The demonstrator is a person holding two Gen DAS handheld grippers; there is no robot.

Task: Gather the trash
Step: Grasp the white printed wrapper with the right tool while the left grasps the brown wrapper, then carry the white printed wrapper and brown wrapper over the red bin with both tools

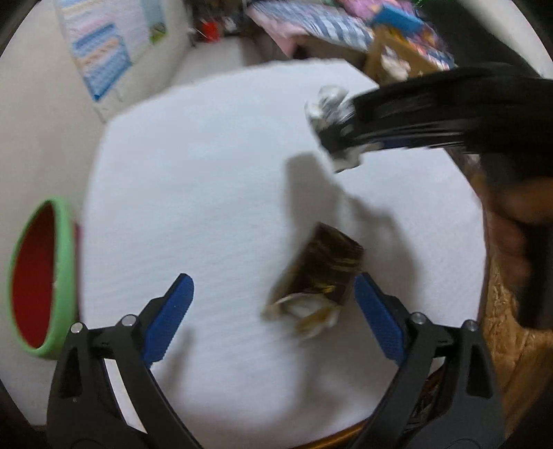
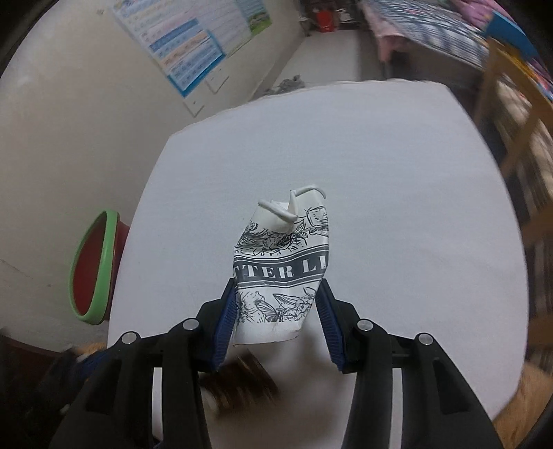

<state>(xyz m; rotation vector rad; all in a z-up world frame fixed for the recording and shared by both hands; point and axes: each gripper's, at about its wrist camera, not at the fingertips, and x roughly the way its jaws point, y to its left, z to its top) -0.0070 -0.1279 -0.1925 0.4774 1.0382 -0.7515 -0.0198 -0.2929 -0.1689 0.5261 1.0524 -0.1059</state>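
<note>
On the white table point(image 1: 207, 172) lies a crumpled brown wrapper point(image 1: 328, 273), torn open at its near end. My left gripper point(image 1: 273, 279) hovers over it, open wide; the wrapper sits inside the gap, close to the right-hand finger, and the pads do not press it. My right gripper point(image 2: 276, 288) is shut on a squashed white carton point(image 2: 283, 248) with black print, held above the table point(image 2: 380, 172). In the left wrist view the right gripper point(image 1: 337, 124) and its carton point(image 1: 326, 100) appear blurred at the upper right. The brown wrapper point(image 2: 242, 383) shows blurred under the right gripper.
A red bin with a green rim point(image 1: 65, 262) point(image 2: 107, 262) stands off the table's left edge, against the wall. A poster point(image 2: 183, 45) hangs on that wall. A wooden chair point(image 2: 511, 114) and a bed with a checked cover point(image 2: 432, 31) are at the right and back.
</note>
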